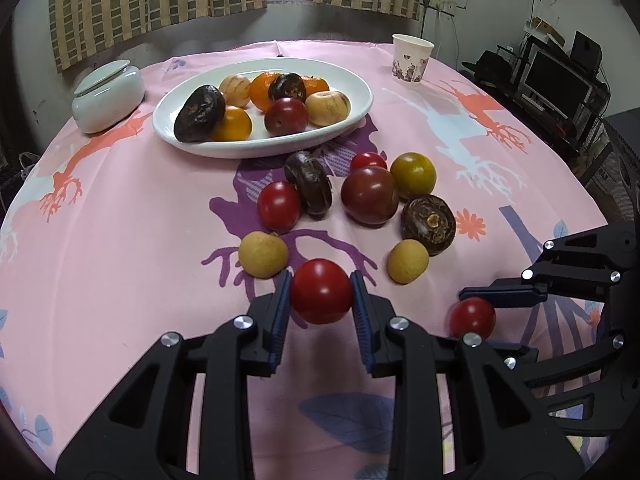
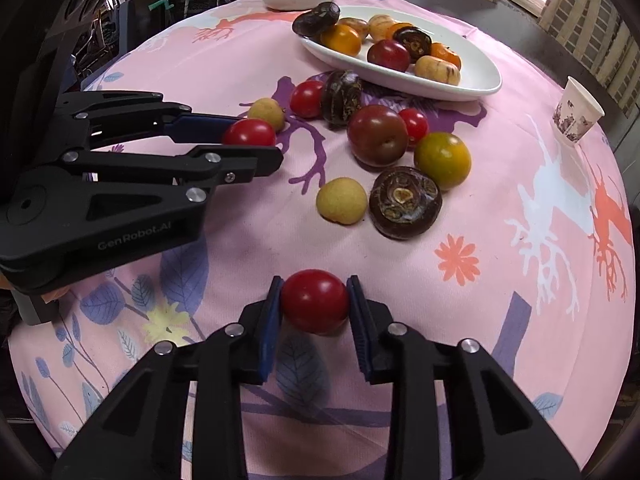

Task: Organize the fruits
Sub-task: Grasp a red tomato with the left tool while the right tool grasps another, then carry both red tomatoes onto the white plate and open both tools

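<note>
Left wrist view: clenching a red tomato (image 1: 321, 297) between the left fingers (image 1: 280, 312), just off the counter (image 1: 120, 240), with the white plate (image 1: 362, 96) lying straight ahead, beyond the loose cluster of fruit. Also showing, low to the right of that tomato, the right fingers (image 1: 500, 294) pinching a second red tomato (image 1: 472, 317).

Right wrist view: gripping that second tomato (image 2: 315, 301) between the blue pads (image 2: 267, 320), low over the counter (image 2: 500, 280), with the plate (image 2: 486, 80) sitting ahead and off to the right, past a dark water chestnut (image 2: 405, 202) and a pale round fruit (image 2: 341, 200). Reaching in from the left of the plate, the left gripper (image 2: 256, 136) carrying its own tomato (image 2: 249, 133).

Judging both loads as round, so no long axis to line up; only direction mattering. Reckoning the left hand as slightly nearer the plate, though by little, with a straighter line to it over the cluster. Reckoning the right hand as needing to swing across or around the loose fruit, above all the big dark plum (image 2: 377, 135) and the green-yellow fruit (image 2: 442, 160), both lying between its fingers and the plate. Seeing free room at the plate's right end, beside the tan fruit already sitting there.
</note>
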### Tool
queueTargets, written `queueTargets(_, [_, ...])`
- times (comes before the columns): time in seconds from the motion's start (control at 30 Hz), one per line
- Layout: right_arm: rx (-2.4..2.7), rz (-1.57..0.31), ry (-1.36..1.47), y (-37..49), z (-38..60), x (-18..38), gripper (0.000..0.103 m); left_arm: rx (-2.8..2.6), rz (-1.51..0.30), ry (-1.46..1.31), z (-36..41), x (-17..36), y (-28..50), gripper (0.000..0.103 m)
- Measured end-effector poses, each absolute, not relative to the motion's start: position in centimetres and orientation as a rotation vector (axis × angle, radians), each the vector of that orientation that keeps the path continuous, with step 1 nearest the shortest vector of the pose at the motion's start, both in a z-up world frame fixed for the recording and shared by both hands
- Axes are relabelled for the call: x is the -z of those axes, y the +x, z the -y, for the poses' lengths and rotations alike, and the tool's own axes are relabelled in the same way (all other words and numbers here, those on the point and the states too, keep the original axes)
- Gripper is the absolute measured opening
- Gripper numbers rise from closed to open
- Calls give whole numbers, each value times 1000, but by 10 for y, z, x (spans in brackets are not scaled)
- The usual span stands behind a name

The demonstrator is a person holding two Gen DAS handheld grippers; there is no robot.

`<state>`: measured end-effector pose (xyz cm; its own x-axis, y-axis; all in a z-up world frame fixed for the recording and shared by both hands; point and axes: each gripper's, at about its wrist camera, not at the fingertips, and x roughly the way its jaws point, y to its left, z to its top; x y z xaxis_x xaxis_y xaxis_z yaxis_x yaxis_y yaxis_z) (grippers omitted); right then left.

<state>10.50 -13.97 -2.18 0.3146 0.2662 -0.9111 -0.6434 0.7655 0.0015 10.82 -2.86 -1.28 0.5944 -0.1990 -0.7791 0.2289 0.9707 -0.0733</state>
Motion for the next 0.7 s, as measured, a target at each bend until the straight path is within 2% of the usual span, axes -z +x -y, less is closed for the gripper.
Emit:
queueTargets(0.3, [-616,-1082,-282,117,156,10,32,237,-889,19,24,8,108,30])
queueTargets(0.7, [-603,-848,-107,125,178,-40,32,179,-809,21,7,-32,113,30])
